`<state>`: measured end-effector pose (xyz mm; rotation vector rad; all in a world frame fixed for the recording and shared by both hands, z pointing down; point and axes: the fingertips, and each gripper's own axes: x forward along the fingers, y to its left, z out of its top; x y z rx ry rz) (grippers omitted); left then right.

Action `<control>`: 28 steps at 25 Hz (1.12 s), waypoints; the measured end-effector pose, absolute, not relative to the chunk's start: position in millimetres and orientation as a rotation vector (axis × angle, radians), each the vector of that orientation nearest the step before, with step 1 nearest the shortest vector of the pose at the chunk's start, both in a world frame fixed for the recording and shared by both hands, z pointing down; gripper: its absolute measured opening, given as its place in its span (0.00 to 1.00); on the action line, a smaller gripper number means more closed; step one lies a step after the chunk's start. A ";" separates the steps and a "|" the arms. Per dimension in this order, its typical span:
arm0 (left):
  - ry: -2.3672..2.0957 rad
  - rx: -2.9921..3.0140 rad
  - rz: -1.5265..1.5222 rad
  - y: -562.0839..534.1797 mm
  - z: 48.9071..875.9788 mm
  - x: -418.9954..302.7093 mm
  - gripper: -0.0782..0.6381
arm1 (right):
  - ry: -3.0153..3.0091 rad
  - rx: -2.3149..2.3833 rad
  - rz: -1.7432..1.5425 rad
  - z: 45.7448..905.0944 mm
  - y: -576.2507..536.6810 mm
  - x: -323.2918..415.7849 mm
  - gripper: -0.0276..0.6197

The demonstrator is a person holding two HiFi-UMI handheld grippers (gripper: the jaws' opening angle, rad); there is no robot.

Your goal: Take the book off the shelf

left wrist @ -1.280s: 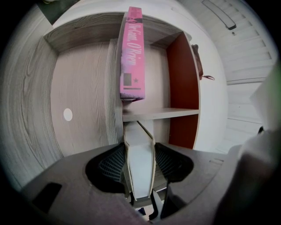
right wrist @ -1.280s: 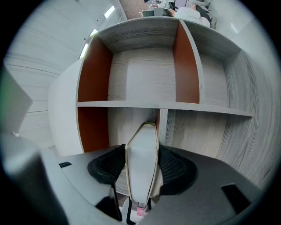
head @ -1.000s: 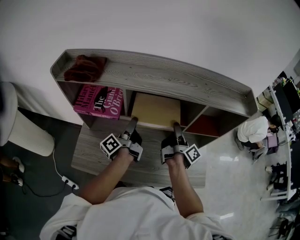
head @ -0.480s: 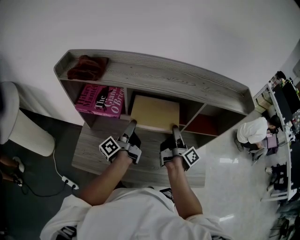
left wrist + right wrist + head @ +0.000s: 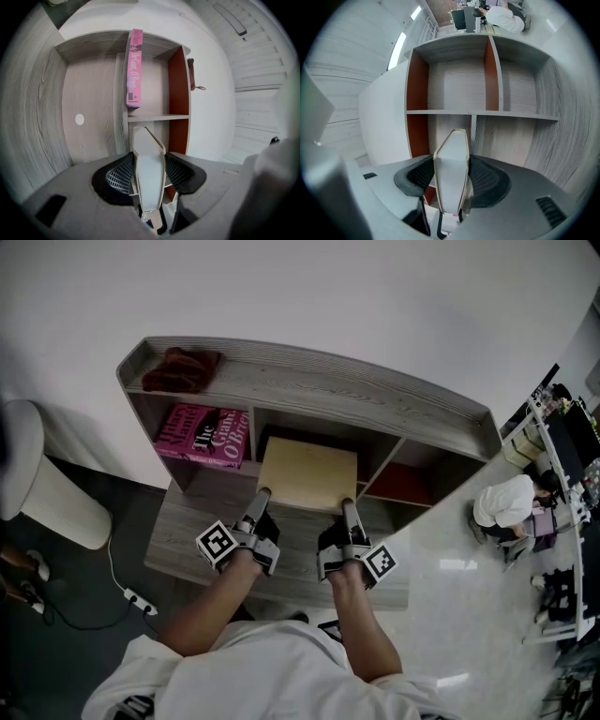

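A tan book lies flat and sticks out of the middle compartment of the grey wooden shelf. My left gripper is shut on the book's near left corner. My right gripper is shut on its near right corner. In the left gripper view the book's edge stands between the black pads of my left gripper. In the right gripper view the book fills the gap of my right gripper in the same way. The far end of the book is still inside the compartment.
A pink book lies in the left compartment, and a dark red cloth rests on the shelf top. The right compartment has a red lining. A lower ledge juts out below. A white stool stands at left; a person sits at far right.
Both grippers have drawn back toward me with the tan book, so more of it now sticks out of the middle compartment.
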<state>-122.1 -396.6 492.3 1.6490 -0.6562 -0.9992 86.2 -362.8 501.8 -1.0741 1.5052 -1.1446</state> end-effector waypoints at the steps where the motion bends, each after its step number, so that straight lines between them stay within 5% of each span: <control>1: -0.655 1.652 -1.000 -392.6 491.9 -121.8 0.40 | 1.507 -1.069 -1.143 501.4 -359.0 86.3 0.40; 28: -0.692 1.669 -1.060 -299.3 503.2 -105.4 0.40 | 1.597 -0.974 -1.177 518.4 -283.8 104.1 0.40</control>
